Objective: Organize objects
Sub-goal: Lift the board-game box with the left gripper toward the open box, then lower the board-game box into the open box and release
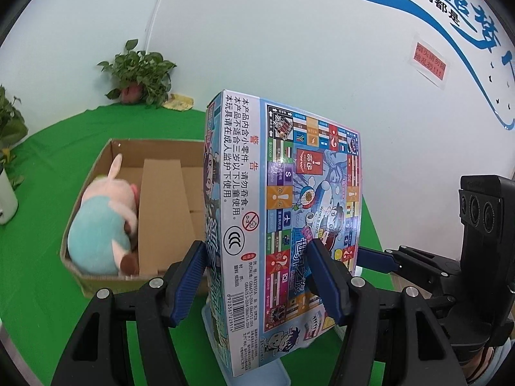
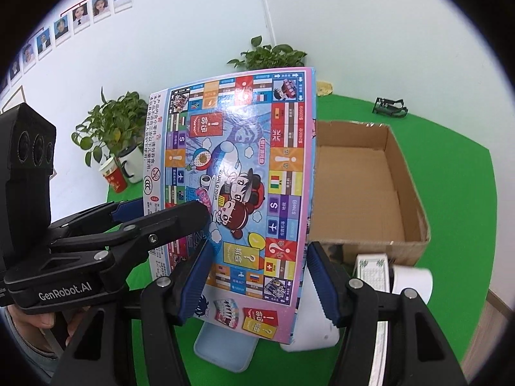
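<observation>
A colourful board game box (image 1: 283, 193) stands on edge, lifted off the green table (image 1: 48, 257). My left gripper (image 1: 256, 244) is shut on its lower part, one blue pad on each broad face. The right gripper (image 2: 260, 246) is shut on the same box (image 2: 238, 173) near its lower right edge. The right wrist view also shows the left gripper (image 2: 190, 212) clamped on the box's left side. Behind stands an open cardboard carton (image 1: 106, 160) with a divider. A pink and blue plush toy (image 1: 103, 222) lies in its left compartment. The right compartment (image 2: 354, 186) is bare.
Under the lifted box lie a pale blue flat case (image 2: 222, 350), a white object (image 2: 312, 331), a small printed pack (image 2: 370, 270) and a white roll (image 2: 412, 280). Potted plants (image 2: 109, 125), a white mug (image 2: 132, 164) and a red cup (image 2: 114, 177) line the wall. A black item (image 2: 389, 106) sits far right.
</observation>
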